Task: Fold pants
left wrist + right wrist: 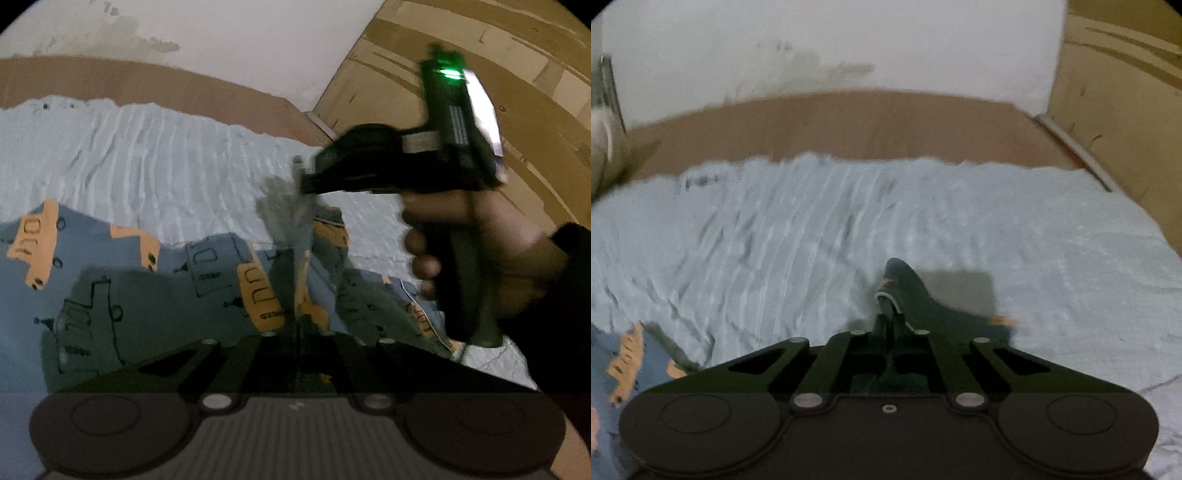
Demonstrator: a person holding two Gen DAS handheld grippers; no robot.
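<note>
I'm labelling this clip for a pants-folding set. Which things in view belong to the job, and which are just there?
Part of the job:
blue-grey pants printed with orange trucks
left tool, shut on the pants
right tool, shut on the pants

Just there:
pale blue wrinkled bedsheet
brown headboard
tan wooden cabinet

Showing a black left gripper (pixel 297 332) with two flat arms, round silver screws, two big round discs and a ribbed grey middle. Matching black right gripper (pixel 888 325), smooth in the middle with one tiny hole. Glowing green on its tall black handle. Wearing a dark sleeve (pixel 565 295) above the hand (pixel 480 254).
</note>
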